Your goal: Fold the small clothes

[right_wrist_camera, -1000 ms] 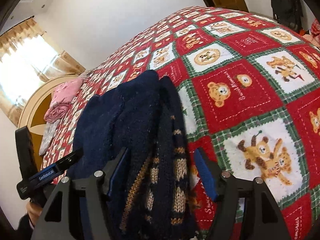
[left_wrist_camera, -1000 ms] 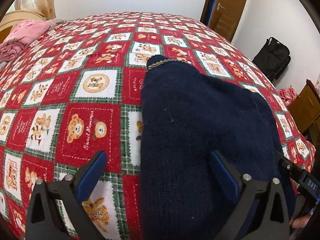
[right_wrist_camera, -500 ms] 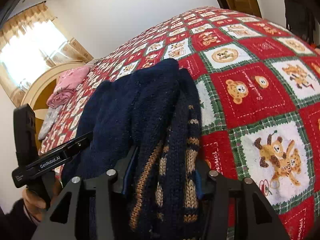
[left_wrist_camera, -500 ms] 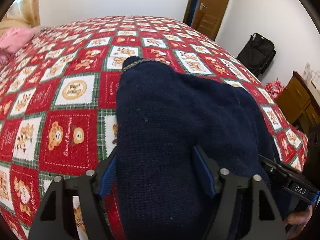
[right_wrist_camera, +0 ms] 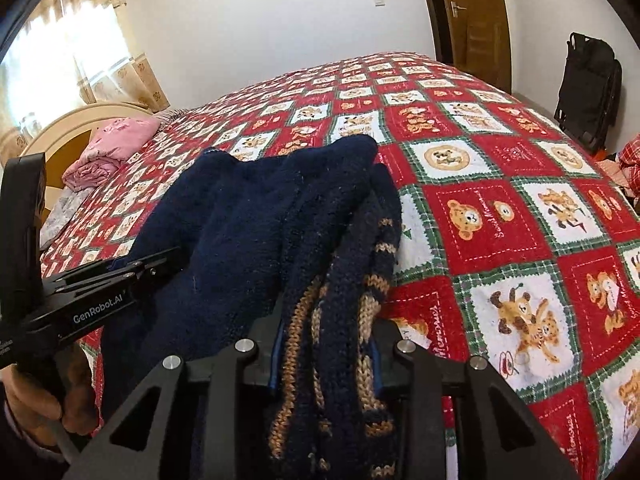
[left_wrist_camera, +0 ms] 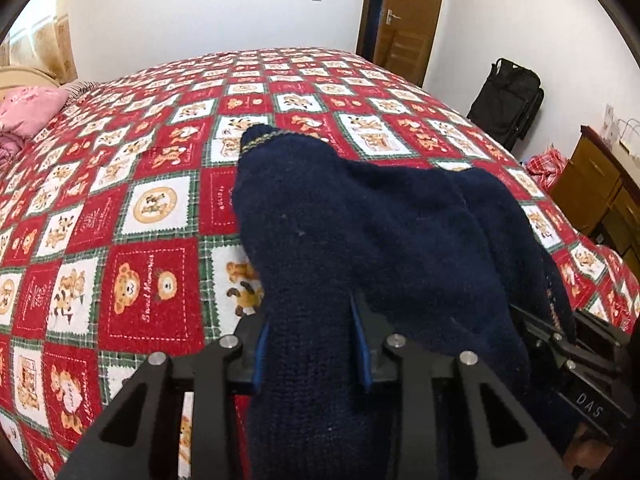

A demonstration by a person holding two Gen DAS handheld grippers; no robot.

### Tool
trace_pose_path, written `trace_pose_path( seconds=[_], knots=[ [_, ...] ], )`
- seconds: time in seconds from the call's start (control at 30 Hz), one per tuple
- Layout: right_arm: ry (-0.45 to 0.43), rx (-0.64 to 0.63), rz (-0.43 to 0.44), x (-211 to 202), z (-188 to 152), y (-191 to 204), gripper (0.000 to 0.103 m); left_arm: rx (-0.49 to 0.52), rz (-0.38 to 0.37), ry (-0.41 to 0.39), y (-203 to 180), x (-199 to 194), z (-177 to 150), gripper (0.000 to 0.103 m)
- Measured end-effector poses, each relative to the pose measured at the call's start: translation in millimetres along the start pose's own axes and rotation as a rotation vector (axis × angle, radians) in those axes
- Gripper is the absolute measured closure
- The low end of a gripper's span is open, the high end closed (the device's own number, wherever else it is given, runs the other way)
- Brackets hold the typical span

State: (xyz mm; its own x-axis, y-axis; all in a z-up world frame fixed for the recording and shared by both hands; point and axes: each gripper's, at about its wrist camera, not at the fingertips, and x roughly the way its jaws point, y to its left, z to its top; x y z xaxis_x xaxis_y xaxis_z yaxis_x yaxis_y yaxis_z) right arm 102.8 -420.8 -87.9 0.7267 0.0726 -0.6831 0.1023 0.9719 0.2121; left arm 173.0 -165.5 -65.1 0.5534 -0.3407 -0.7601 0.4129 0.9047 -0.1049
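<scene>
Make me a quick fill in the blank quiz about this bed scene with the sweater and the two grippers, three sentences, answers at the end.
1. The knitted sweater between both grippers is dark ____.
2. The folded bedding near the headboard is ____.
3. The right gripper closes on the sweater edge with tan ____, while the left gripper closes on plain knit.

Missing words: blue; pink; stripes

Bedroom with white walls. A bed (left_wrist_camera: 152, 216) covered by a red, white and green bear-print quilt fills the view; curved wooden headboard (right_wrist_camera: 60, 128) beneath a sunlit curtained window (right_wrist_camera: 80, 48). Wooden door (left_wrist_camera: 408, 20) at the far wall, black bag (left_wrist_camera: 508, 100) beside it, wooden dresser (left_wrist_camera: 596, 192) at right.
</scene>
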Motion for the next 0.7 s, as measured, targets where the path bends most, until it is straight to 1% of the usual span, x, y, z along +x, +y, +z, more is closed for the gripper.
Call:
trace_pose_path(
  seconds=[0.17,0.3,0.5,0.6,0.7],
  knots=[
    [-0.025,-0.030,-0.016,-11,1,11,0.070,0.013,0.007,-0.001,-3,-2,-1,0.069],
    [-0.018,-0.027,-0.022,-8,0,10,0.070,0.015,0.019,0.005,-4,1,0,0.068],
    [-0.008,-0.008,-0.015,-1,-1,4,0.070,0.024,0.049,0.013,-8,4,1,0.065],
    [-0.001,0.004,-0.012,2,-2,0,0.070,0.017,0.062,0.013,-9,7,1,0.059],
    [0.000,-0.002,-0.024,2,-2,2,0.070,0.003,0.061,0.009,-8,7,1,0.060]
  ],
)
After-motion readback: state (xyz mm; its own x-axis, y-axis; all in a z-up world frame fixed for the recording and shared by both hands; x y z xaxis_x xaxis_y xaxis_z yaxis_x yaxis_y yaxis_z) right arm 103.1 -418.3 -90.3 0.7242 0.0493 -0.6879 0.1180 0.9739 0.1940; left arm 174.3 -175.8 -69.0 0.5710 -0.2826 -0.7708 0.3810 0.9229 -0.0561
